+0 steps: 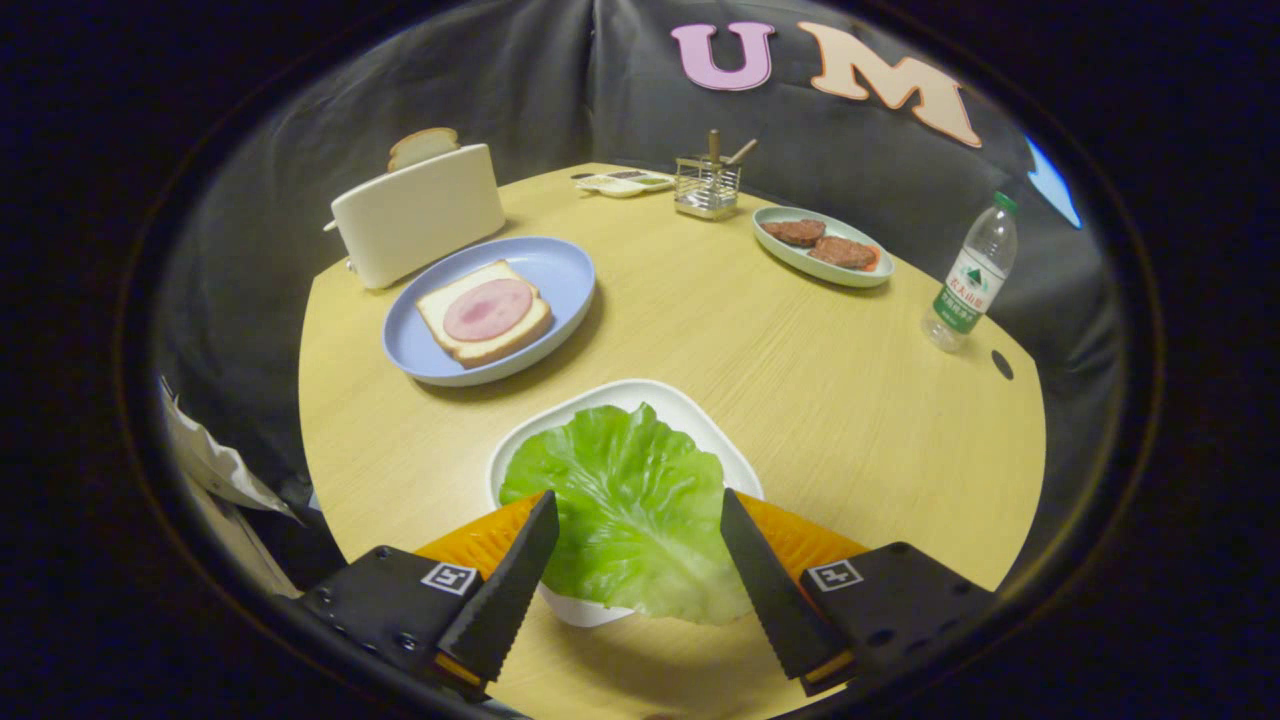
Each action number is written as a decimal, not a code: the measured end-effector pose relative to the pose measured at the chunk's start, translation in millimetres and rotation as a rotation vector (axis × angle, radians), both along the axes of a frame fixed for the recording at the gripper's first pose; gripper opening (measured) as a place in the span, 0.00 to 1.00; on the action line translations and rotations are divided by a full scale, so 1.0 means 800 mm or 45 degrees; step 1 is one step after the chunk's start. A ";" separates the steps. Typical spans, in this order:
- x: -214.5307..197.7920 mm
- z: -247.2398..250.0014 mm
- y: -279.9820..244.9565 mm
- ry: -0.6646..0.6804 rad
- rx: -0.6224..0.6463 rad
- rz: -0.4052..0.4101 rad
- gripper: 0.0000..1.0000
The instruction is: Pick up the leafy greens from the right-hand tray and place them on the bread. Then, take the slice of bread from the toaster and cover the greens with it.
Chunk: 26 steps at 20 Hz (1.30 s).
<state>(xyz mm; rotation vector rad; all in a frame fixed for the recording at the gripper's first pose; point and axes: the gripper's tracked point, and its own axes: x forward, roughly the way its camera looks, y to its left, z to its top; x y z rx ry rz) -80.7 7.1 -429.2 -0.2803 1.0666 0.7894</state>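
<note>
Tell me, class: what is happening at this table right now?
A person's handheld gripper hangs open over the lettuce leaf on its white tray, a finger on either side, not yet gripping. Beyond, a slice of bread with ham waits on a blue plate. The second bread slice sits in the toaster.

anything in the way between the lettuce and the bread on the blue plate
Nothing visible. The lettuce lies on its white tray between the open gripper's fingers, not yet gripped. Beyond it is bare table up to the blue plate holding the bread. The toaster stands behind the plate, off the path.
</note>
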 end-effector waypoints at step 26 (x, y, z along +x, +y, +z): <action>0.007 0.061 0.029 -0.118 -0.041 -0.109 0.04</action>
